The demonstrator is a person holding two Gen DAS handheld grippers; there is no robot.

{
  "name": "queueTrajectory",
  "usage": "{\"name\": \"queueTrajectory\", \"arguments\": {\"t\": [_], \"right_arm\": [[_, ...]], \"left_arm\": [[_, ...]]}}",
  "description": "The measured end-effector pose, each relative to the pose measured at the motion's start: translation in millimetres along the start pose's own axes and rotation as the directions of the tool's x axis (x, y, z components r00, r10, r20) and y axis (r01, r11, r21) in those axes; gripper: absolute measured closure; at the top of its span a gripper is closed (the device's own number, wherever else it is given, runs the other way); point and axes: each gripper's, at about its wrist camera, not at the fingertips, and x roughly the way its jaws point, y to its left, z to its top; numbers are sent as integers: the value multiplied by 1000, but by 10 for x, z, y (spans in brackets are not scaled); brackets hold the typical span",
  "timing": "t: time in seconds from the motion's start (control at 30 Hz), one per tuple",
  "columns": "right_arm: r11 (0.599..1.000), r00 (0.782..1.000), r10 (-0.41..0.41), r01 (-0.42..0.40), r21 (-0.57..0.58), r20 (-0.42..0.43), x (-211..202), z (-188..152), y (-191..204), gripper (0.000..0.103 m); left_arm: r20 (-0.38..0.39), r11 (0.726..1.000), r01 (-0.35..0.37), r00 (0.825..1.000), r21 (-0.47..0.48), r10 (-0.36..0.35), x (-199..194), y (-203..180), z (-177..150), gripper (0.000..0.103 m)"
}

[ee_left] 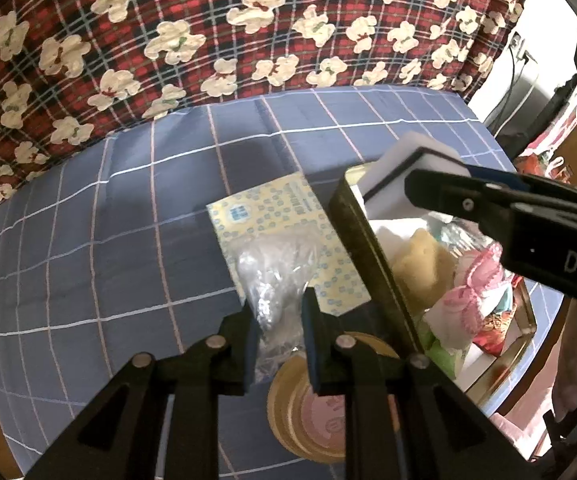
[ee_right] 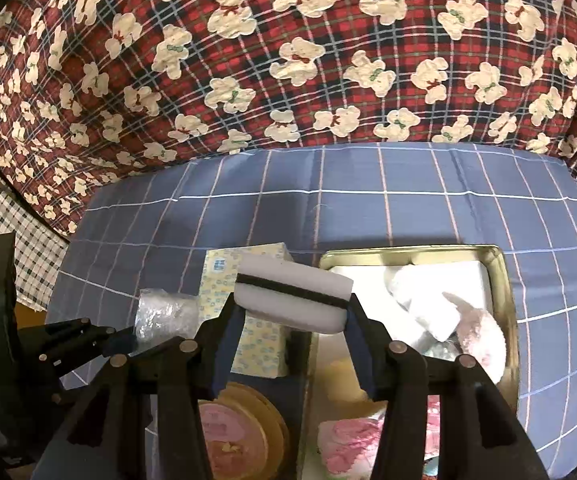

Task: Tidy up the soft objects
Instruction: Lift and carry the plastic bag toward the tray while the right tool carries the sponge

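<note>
Sponge: white block with a dark band through its middle [ee_right: 293, 297] — clamped across its ends by the right gripper [ee_right: 294, 312], held above the near-left corner of the tin.
Right gripper: jaws part-way open, both pads pressing on the sponge; in the left wrist view it reaches in from the right [ee_left: 428, 184].
Plastic bag: crumpled clear film [ee_left: 272, 280] pinched in the left gripper [ee_left: 279, 320], held over the tissue pack.
Left gripper: jaws nearly shut, pads squeezing the bag.
Tin: gold rectangular metal box [ee_right: 504, 280] on the table, holding a yellow sponge [ee_left: 420, 268], pink cloth [ee_left: 472, 284] and white soft pieces [ee_right: 416, 300].
Tissue pack: pale yellow with blue print [ee_left: 272, 212] — lying just left of the tin.
Round lid: gold rim, pink centre [ee_left: 312, 412], near edge of the table.
Table: covered with a blue checked cloth [ee_left: 108, 220]; red plaid bear-print fabric [ee_right: 288, 60] behind.
</note>
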Motion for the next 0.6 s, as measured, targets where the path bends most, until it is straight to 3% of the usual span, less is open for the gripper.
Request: {"name": "queueTrajectory", "arguments": {"t": [0.6], "right_arm": [[998, 999, -34, 34, 59, 8, -131, -96, -350, 51]], "left_arm": [[-4, 997, 29, 1000, 68, -28, 37, -338, 134, 85]]}}
